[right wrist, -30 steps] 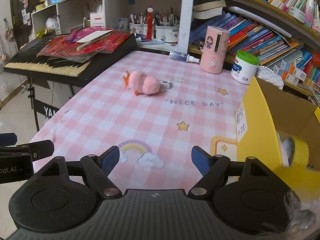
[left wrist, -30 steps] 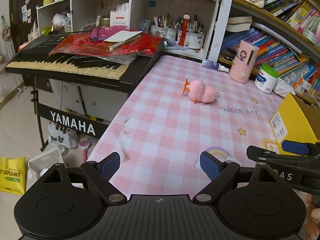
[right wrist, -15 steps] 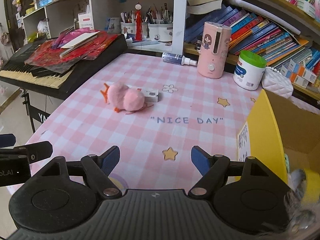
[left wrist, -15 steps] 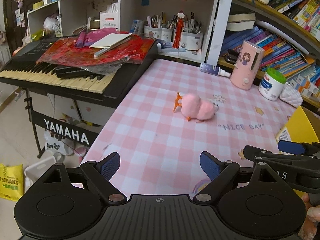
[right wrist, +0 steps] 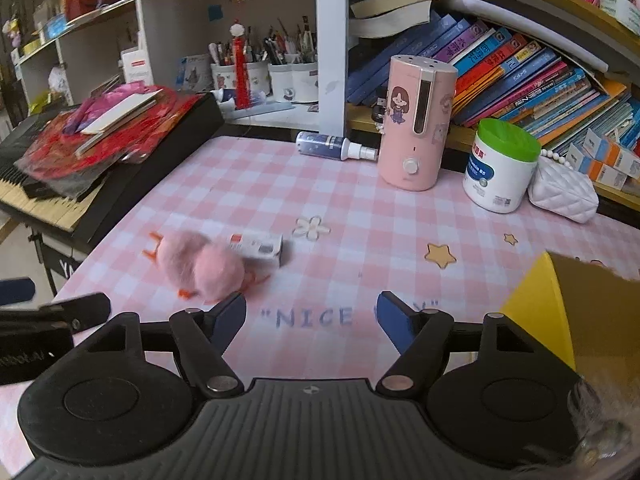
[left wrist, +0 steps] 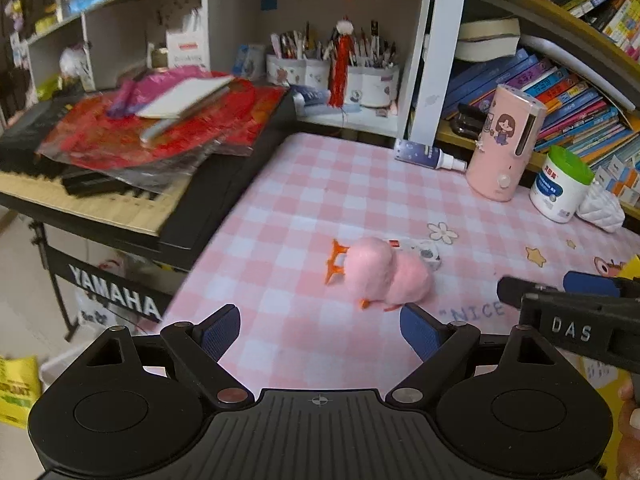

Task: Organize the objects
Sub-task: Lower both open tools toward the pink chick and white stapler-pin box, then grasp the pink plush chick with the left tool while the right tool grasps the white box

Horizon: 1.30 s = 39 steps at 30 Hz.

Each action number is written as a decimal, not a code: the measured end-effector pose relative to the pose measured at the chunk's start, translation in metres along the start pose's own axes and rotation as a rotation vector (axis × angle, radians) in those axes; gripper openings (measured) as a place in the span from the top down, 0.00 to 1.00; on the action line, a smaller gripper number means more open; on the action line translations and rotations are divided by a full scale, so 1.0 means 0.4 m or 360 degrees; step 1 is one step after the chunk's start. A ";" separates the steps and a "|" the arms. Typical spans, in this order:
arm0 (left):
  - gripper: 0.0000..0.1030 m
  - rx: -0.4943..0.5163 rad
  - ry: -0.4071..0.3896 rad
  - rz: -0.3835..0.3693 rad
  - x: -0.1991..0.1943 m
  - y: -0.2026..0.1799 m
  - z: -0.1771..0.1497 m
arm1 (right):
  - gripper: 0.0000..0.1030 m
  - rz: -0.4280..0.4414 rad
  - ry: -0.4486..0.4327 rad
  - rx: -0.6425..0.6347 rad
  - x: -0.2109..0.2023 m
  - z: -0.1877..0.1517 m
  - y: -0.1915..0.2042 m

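A pink fluffy hair clip with orange teeth (left wrist: 384, 274) lies on the pink checked table mat (left wrist: 320, 200), also in the right wrist view (right wrist: 198, 266). A small white box (right wrist: 258, 245) lies right behind it, touching it. My left gripper (left wrist: 320, 330) is open and empty, just short of the clip. My right gripper (right wrist: 312, 318) is open and empty, with the clip at its left finger. The right gripper's fingers (left wrist: 560, 300) show at the right of the left wrist view. A yellow cardboard box (right wrist: 580, 312) stands at the right.
A pink humidifier (right wrist: 416, 124), a green-lidded white jar (right wrist: 500, 166), a white quilted pouch (right wrist: 564, 190) and a spray bottle (right wrist: 336, 147) stand along the back. A Yamaha keyboard (left wrist: 120, 184) with red papers adjoins the table's left edge. Bookshelves rise behind.
Both grippers have moved forward over the table toward the pink clip, which now sits much closer. Both stay open.
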<state>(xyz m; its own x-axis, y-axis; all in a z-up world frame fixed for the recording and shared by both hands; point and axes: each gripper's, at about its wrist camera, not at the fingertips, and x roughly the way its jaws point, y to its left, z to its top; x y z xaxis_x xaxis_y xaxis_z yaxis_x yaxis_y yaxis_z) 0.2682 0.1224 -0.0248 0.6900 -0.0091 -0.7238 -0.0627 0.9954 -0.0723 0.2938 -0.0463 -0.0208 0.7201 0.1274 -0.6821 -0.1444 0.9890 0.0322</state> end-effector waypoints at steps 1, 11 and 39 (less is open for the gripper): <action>0.13 -0.0016 0.0014 -0.0018 0.017 -0.002 0.007 | 0.30 -0.0007 -0.0003 0.0012 0.009 0.011 -0.003; 0.08 -0.0245 0.0089 -0.0074 0.173 -0.027 0.043 | 0.30 -0.0123 -0.0070 0.0110 0.052 0.076 -0.060; 0.75 -0.0216 0.0054 -0.0286 0.123 0.053 0.009 | 0.30 -0.0058 0.0075 0.0047 0.104 0.040 -0.028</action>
<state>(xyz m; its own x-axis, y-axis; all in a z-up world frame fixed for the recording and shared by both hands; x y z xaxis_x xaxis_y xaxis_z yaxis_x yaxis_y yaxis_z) 0.3032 0.1434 -0.0596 0.6744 -0.1906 -0.7133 -0.0390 0.9556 -0.2922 0.3361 -0.0511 -0.0379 0.6917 0.0880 -0.7168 -0.0978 0.9948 0.0277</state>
